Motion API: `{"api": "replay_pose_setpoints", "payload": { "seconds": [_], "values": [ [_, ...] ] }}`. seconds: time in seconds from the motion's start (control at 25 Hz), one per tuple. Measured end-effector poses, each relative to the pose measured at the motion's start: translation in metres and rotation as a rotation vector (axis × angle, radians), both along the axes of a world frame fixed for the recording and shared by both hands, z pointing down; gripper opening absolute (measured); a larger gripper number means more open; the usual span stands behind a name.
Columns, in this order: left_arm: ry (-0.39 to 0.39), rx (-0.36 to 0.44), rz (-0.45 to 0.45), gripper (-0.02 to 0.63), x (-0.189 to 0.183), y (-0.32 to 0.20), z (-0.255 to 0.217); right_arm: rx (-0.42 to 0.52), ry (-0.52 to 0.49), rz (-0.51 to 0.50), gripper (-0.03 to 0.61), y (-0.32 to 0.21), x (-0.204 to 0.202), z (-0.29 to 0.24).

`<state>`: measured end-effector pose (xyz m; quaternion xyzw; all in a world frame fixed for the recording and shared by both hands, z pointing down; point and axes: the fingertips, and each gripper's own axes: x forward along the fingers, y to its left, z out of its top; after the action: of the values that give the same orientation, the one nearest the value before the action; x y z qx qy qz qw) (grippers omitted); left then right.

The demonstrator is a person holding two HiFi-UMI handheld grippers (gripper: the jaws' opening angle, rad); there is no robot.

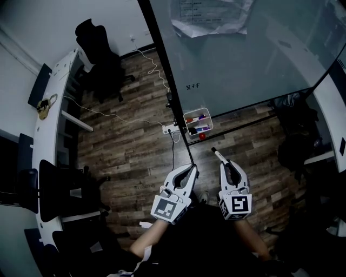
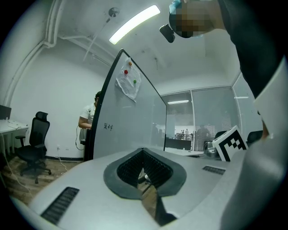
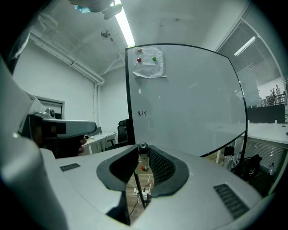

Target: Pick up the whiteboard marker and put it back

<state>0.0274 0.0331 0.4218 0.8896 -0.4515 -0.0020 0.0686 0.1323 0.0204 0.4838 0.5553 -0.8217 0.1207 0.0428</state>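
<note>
While the left tongs sit closed and empty, the right tongs clamp the whiteboard marker.

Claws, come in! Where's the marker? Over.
Left claw shut, empty. Right claw shut on white dark-capped whiteboard marker. Nothing blocking the clear plastic marker tray.

The floor is matt wood planking; the whiteboard is smooth and glossy, its paper crinkled; the whiteboard marker seems to have a white plastic barrel.
</note>
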Motion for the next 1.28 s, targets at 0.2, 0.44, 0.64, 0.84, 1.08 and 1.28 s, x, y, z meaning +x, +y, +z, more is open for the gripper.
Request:
{"api": "replay_pose_setpoints", "payload": {
  "seconds": [0.2,0.44,0.64,0.84,1.08,1.28],
  "values": [
    [-0.005,0.012,0.003,0.008,-0.005,0.003,-0.002,0.012,0.011,0.005,0.084,0.009,-0.002,-0.008],
    [0.011,0.024,0.016,0.008,-0.008,-0.002,-0.008,0.017,0.023,0.014,0.084,0.011,-0.006,-0.013],
    [0.005,0.025,0.039,0.008,-0.009,0.0,-0.004,0.017,0.022,0.015,0.084,0.014,-0.009,-0.014],
    [-0.001,0.022,0.04,0.008,-0.019,0.0,-0.004,0.016,0.018,0.013,0.084,0.018,-0.017,-0.018],
    [0.014,0.029,0.047,0.008,-0.02,-0.01,-0.012,0.023,0.029,0.015,0.084,0.015,-0.02,-0.023],
    [-0.011,0.029,0.057,0.006,-0.021,-0.012,-0.006,0.039,0.028,0.014,0.084,0.012,-0.02,-0.026]
  ]
}}
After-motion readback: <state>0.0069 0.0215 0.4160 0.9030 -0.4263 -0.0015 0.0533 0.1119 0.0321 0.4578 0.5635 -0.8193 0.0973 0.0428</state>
